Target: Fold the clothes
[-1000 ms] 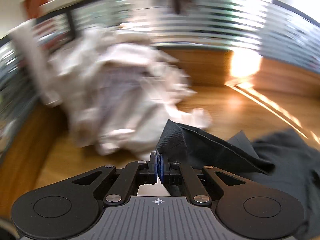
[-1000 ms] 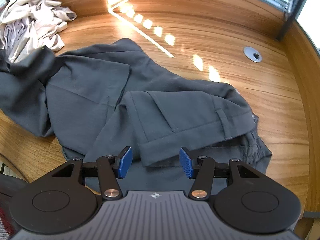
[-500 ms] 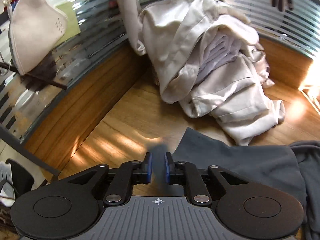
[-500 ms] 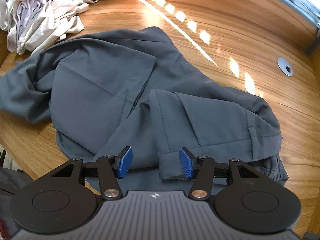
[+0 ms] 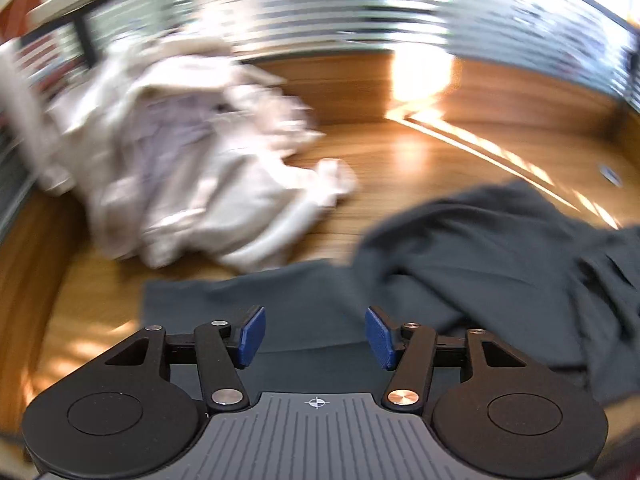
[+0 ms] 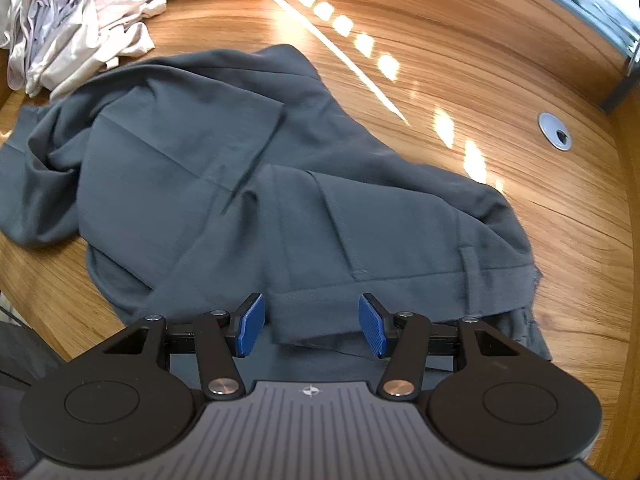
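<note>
Dark grey woven trousers (image 6: 248,184) lie rumpled, half doubled, on the wooden desk (image 6: 500,92). Both tools, left tool (image 5: 315,336) and right tool (image 6: 311,326), hover released, empty; next, I judge, grasping an edge.

The wooden surface (image 6: 500,92) carries dark grey trousers (image 6: 248,184), spread loose and creased across its middle. At ten o'clock from them a heap of pale crumpled clothes (image 6: 76,28) lies, touching or just beside their far edge. A round metal cable port (image 6: 555,131) sits in the wood at two o'clock, well apart from the trousers. Sun patches streak the wood between.
</note>
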Demonstrator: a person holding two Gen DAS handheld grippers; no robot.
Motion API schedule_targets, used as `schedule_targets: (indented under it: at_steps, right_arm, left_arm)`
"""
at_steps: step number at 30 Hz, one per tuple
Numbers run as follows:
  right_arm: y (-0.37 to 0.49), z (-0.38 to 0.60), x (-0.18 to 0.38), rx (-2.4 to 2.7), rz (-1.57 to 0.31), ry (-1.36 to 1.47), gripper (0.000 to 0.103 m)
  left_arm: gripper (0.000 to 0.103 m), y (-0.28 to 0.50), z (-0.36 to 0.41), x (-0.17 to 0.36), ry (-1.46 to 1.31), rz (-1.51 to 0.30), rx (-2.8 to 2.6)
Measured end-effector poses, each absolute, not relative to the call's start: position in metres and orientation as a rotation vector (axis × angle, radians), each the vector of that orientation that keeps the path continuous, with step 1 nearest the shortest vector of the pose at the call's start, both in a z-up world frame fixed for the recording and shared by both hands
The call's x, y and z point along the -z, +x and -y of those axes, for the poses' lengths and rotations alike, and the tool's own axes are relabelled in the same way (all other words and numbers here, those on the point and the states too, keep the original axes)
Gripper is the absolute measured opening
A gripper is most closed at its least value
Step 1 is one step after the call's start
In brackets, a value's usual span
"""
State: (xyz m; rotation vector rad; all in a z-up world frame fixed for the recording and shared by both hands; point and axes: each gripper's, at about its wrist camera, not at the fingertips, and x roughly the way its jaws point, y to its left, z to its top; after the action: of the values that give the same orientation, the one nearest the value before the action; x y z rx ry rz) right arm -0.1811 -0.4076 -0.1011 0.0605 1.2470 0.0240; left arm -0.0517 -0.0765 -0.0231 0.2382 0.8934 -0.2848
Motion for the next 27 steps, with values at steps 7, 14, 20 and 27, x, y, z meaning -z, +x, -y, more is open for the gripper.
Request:
schedule_targets:
  at_steps: [7, 14, 20, 27]
  right_arm:
    - [-0.182, 0.407, 0.116, -0.06, -1.256, 0.024, 0.058]
    - [-0.178, 0.382, 0.13, -0.145, -1.252, -0.104, 0.061]
    - [-0.175, 0.372, 0.143, -0.149, -1.255, -0.176, 0.061]
    - [-0.178, 0.381, 0.142, -0.137, -1.236, -0.181, 0.031]
  left_arm:
    - [0.058, -0.063, 0.142, 0.05, 0.365, -0.914, 0.539]
    - [0.058, -0.078, 0.195, 0.075, 0.545, -0.918, 0.759]
    - [0.059, -0.095, 0.225, 0.092, 0.707, -0.898, 0.926]
    - [0.037, -0.107, 0.239, 0.116, 0.837, -0.831, 0.951]
